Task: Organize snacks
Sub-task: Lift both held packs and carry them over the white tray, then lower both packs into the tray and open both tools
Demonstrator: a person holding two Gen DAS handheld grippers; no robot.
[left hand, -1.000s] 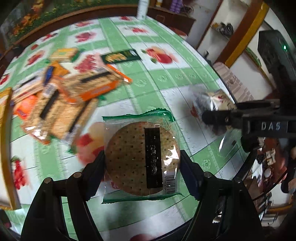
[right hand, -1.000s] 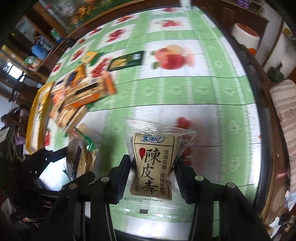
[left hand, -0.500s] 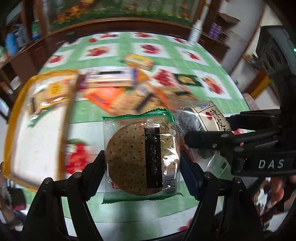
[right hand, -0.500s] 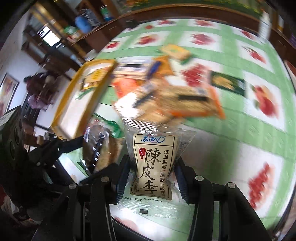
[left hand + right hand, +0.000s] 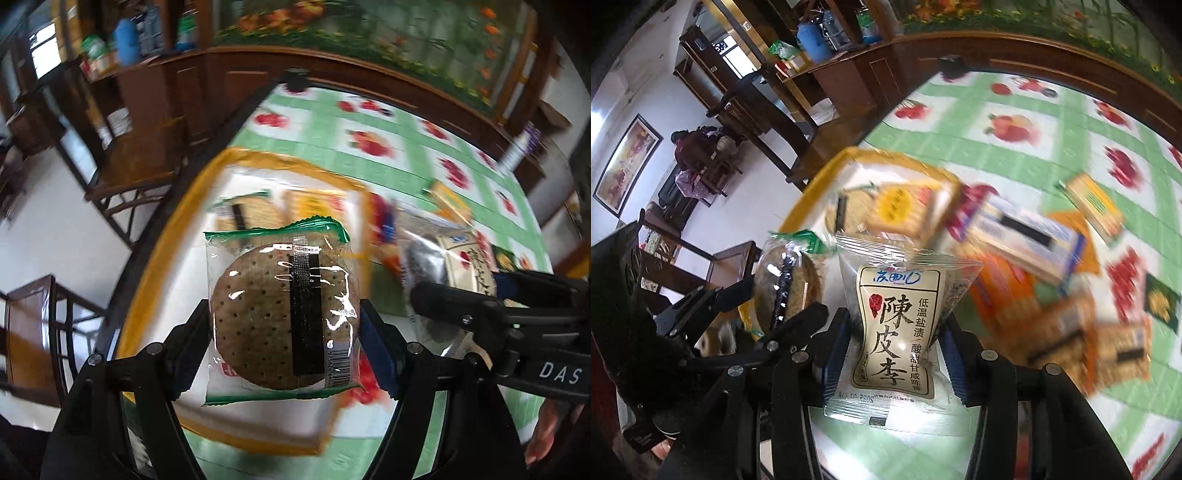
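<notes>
The left gripper [image 5: 284, 325] squeezes a round cracker pack [image 5: 282, 314] and the right gripper [image 5: 892, 347] pinches a plum candy bag [image 5: 899, 328] above the yellow tray [image 5: 155, 254], so next they should lower and let go.

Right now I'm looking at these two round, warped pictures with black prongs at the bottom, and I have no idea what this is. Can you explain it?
A person holds a hand-held two-finger gripper in each hand, each with a wide-angle camera looking along its fingers; those are the black prongs. One picture is from the left gripper, which pinches a round cracker packet. The other is from the right gripper, pinching a plum candy packet. Each gripper also shows in the other's picture. Below is a table with a green fruit-print tablecloth, a yellow-rimmed tray already holding a few snacks, and a blurred pile of loose snack packets beside it.
</notes>
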